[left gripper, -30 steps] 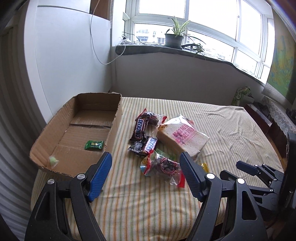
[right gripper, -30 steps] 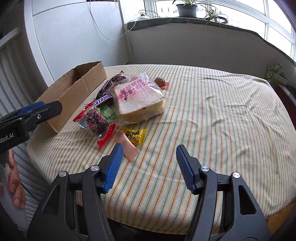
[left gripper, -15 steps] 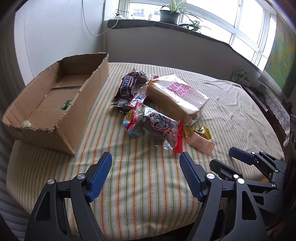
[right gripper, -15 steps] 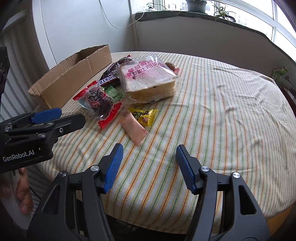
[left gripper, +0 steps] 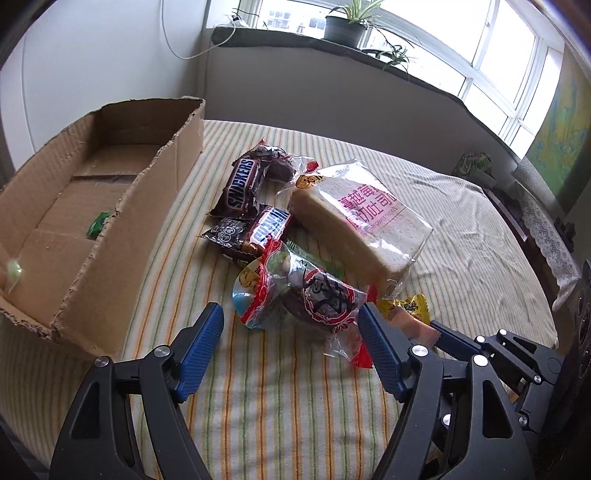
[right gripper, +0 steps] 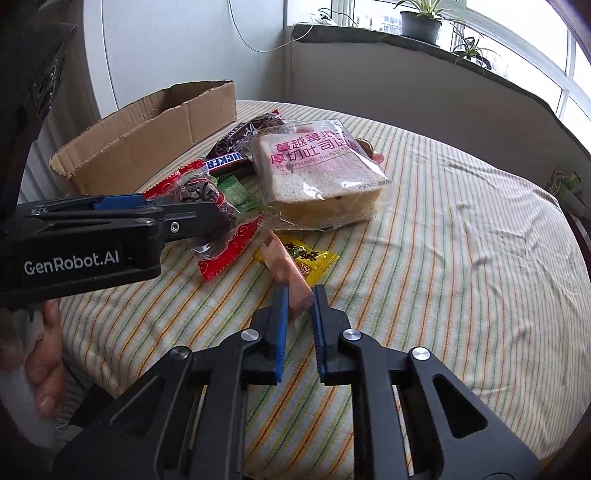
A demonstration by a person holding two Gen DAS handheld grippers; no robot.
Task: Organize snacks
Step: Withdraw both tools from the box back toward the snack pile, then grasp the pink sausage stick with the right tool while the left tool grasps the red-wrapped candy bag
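A pile of snacks lies on the striped table: a bagged bread loaf (left gripper: 354, 225) (right gripper: 317, 177), two Snickers bars (left gripper: 243, 184), a red-and-clear packet of dark snacks (left gripper: 310, 295) (right gripper: 210, 206), a yellow packet (right gripper: 306, 258) and a thin pink packet (right gripper: 290, 273). An open cardboard box (left gripper: 122, 236) (right gripper: 147, 136) stands left of them, holding a green packet (left gripper: 96, 224). My left gripper (left gripper: 290, 325) is open, its fingers on either side of the red-and-clear packet. My right gripper (right gripper: 300, 299) is shut on the near end of the pink packet.
The table's near edge lies just below both grippers. A wall and a windowsill with potted plants (left gripper: 347, 26) stand behind the table. A green bag (left gripper: 472, 166) sits beyond the far right edge. A hand (right gripper: 44, 369) holds the left gripper.
Both grippers moved forward to the snacks. The left now straddles the red-and-clear packet. The right closed from open onto the pink packet.
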